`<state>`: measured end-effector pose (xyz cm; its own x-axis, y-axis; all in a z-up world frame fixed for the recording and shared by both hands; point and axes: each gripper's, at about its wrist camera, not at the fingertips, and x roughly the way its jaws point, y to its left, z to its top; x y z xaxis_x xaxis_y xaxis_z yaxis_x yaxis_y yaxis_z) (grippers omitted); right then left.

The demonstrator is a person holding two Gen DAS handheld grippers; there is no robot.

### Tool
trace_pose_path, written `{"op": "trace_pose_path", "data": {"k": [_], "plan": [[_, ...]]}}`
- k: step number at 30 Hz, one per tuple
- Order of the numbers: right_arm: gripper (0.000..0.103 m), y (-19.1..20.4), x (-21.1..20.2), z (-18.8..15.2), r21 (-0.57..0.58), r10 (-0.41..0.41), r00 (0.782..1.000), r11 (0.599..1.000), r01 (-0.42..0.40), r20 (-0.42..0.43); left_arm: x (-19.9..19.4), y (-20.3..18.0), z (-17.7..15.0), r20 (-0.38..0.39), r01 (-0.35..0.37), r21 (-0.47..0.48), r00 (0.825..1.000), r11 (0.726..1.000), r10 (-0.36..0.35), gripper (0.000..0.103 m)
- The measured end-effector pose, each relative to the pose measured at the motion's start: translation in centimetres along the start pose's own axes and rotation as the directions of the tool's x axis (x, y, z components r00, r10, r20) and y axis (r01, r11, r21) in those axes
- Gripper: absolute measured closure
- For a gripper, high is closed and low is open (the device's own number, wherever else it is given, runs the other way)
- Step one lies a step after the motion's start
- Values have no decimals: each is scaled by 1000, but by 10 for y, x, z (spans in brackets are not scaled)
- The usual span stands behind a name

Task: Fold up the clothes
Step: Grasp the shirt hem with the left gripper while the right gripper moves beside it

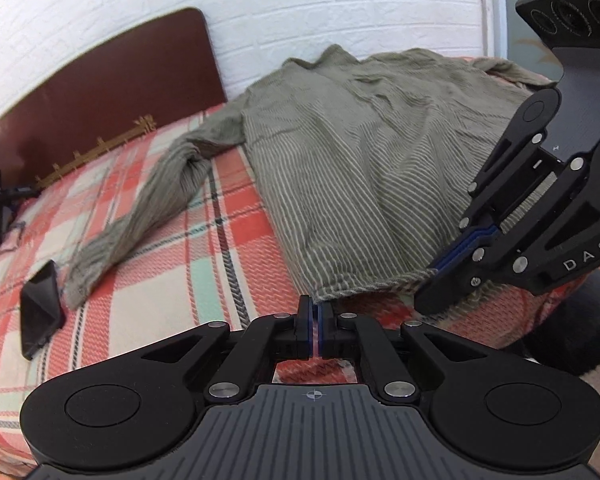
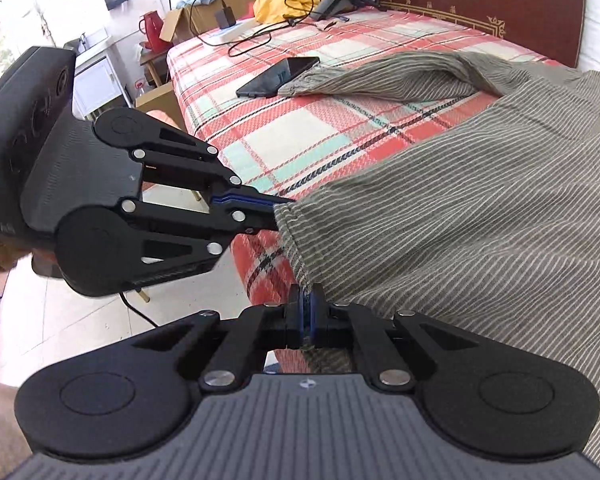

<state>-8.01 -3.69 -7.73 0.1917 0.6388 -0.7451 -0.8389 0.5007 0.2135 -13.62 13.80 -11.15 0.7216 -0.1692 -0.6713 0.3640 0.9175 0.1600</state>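
Note:
A grey-green striped long-sleeved shirt [image 1: 352,168] lies spread on the plaid bed cover [image 1: 148,280], its hem hanging at the bed's near edge. My left gripper [image 1: 315,312] sits at the hem's left corner with its pads almost together, only a thin slit between them, pinching the corner. From the right wrist view, that left gripper [image 2: 284,208] grips the corner of the shirt [image 2: 460,216] from the side. Further along the hem, my right gripper [image 2: 307,304] is shut on the fabric, which shows between its pads. The left wrist view shows the right gripper [image 1: 432,280] biting the hem.
A black phone [image 2: 278,76] lies on the cover by the shirt's left cuff [image 2: 300,86]. A dark wooden headboard [image 1: 100,92] and a white brick wall [image 1: 300,12] back the bed. Cables, a small device and yellow cloth [image 2: 280,0] sit at the bed's far end. Tiled floor [image 2: 60,312] lies beside the bed.

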Motion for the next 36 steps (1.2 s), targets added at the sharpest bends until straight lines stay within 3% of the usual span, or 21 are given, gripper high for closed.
{"op": "trace_pose_path", "data": {"k": [3, 4, 5, 6, 9, 12, 13, 17, 20, 25, 26, 29, 33, 36], "plan": [[88, -10, -5, -3, 46, 41, 999, 998, -42, 22, -8, 15, 3, -2, 17, -56, 1000, 998, -17, 70], [78, -14, -7, -3, 69, 60, 998, 996, -62, 33, -11, 23, 6, 10, 23, -91, 1000, 996, -22, 63], [73, -18, -11, -4, 91, 77, 996, 993, -81, 48, -14, 31, 10, 30, 24, -134, 999, 991, -20, 49], [64, -21, -17, -5, 112, 92, 993, 989, -99, 68, -17, 41, 14, 50, 25, -178, 999, 984, -16, 46], [61, -33, -34, -9, 174, 114, 985, 975, -135, 125, -13, 68, 35, 99, 37, -282, 995, 959, -10, 46], [60, -42, -49, -15, 213, 79, 983, 970, -113, 165, 4, 91, 62, 129, 39, -359, 992, 933, 8, 45], [59, -45, -52, -17, 226, 62, 983, 969, -101, 173, 16, 93, 74, 131, 32, -353, 991, 935, 16, 45], [59, -57, -62, -25, 289, 4, 981, 956, -60, 192, 89, 96, 117, 48, -10, -346, 998, 938, 28, 45], [59, -61, -70, -32, 314, -30, 980, 949, -33, 196, 140, 113, 132, -6, -24, -481, 1000, 876, 25, 45], [55, -67, -75, -38, 322, -79, 980, 946, 16, 183, 176, 146, 135, -18, -32, -743, 999, 669, 28, 45], [55, -69, -75, -38, 327, -78, 980, 945, 15, 181, 180, 150, 136, -29, -50, -764, 999, 644, 42, 45], [55, -74, -74, -38, 329, -79, 981, 944, 18, 175, 186, 155, 142, -39, -83, -772, 996, 631, 83, 45], [55, -73, -70, -34, 322, -88, 981, 946, 28, 171, 187, 156, 147, 18, -1, -814, 999, 581, 27, 43], [55, -75, -68, -34, 329, -91, 982, 944, 32, 166, 187, 145, 154, 17, -4, -801, 999, 599, 30, 41]]}}
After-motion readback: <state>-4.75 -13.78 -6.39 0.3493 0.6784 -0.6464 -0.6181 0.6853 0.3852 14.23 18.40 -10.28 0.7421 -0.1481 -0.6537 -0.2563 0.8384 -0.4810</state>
